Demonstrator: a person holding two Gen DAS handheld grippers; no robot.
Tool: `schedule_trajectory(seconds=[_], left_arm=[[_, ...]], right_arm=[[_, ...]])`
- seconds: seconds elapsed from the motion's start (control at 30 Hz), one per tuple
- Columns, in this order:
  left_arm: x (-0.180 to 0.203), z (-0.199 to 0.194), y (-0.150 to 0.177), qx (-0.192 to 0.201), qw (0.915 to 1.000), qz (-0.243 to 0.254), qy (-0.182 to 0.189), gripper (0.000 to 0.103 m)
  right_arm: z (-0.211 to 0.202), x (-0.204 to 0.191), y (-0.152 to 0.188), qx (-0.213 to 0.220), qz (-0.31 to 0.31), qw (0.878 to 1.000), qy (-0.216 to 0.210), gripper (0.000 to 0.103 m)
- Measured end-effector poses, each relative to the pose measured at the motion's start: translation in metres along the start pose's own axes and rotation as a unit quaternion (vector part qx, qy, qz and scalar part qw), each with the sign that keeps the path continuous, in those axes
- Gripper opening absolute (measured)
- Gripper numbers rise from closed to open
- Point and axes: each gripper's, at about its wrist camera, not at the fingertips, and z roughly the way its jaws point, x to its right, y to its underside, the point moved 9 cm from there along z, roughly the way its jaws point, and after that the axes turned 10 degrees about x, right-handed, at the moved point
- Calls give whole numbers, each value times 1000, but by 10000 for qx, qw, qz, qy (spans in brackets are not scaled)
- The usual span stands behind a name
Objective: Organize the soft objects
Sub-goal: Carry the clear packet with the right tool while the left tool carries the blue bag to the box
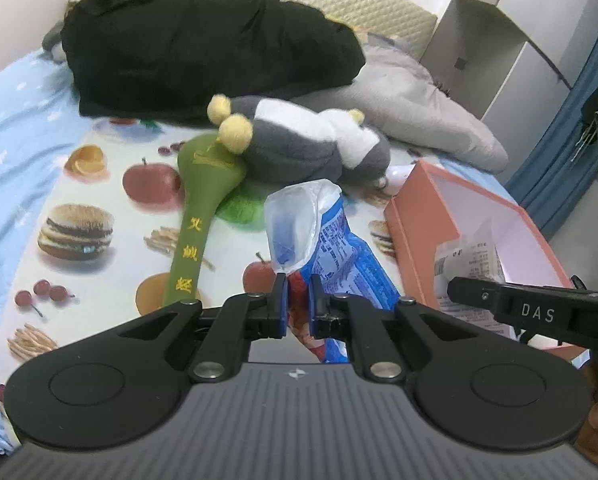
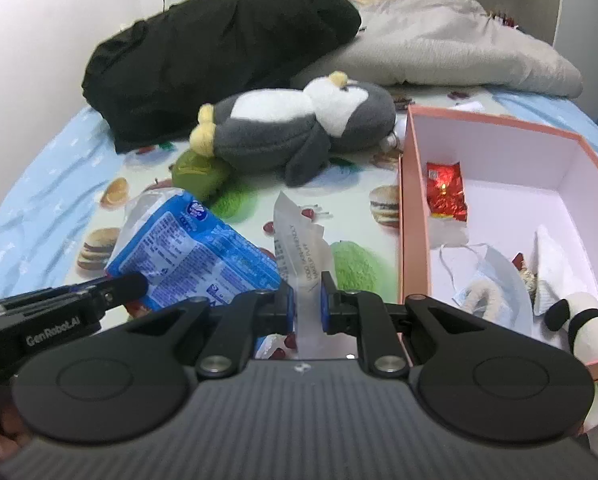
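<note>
Soft objects, half sorted. Already inside the open salmon-pink cardboard box (image 2: 415, 216), off to the right of the right claw (image 2: 308, 295): a crinkled red foil packet (image 2: 445, 190), a pale blue face mask with white loops (image 2: 495, 276), a white folded cloth (image 2: 551, 260) and a small black-and-white panda plush (image 2: 583, 324) leaning on the near wall. Still out on the fruit-and-burger printed bed sheet (image 1: 79, 184): a grey-and-white penguin plush with yellow feet (image 1: 299, 148) lying on its side straight ahead of both claws, a long green fabric pouch with yellow embroidered characters (image 1: 197, 216) ahead and left of the left claw (image 1: 297, 294), tucked partly under the penguin's feet. Farther back, a heaped black garment (image 1: 203, 44) and a grey padded cover (image 1: 411, 92), perhaps not part of the job.

In hand now: left claw clamped on the lower end of a blue-and-white printed plastic snack bag (image 1: 331, 248), torn top gaping clear and empty-looking, body crumpled and limp, hanging forward of the pads. Right claw clamped on a frosted translucent plastic sachet with grey lettering (image 2: 299, 248), thin, stiff enough to stand upright between the pads, top edge ragged. Both items clear of the box, the sachet just left of its near wall. Likely remaining: dropping these two in, then the penguin and the green pouch.
</note>
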Motion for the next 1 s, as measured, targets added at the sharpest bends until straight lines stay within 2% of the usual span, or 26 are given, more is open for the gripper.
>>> schedule_trajectory(seconds=[0.33,0.57,0.73,1.0], left_arm=[[36,-31,-30,267,9990,232,264,11],[78,-43,-42,378,9963,407,656,12],[114,-51,-48,437,9921,582,1024,11],[159,-46,-46,244,9851,864,1467,12]], right_arm=[[-37,16,-18,443,209,9988,29,16],[-72,38,-29,767,422,9960,152,16],[-94,64,-30,952,625,9926,429,16],[-112,105,-24,1005,942,9869,836,16]])
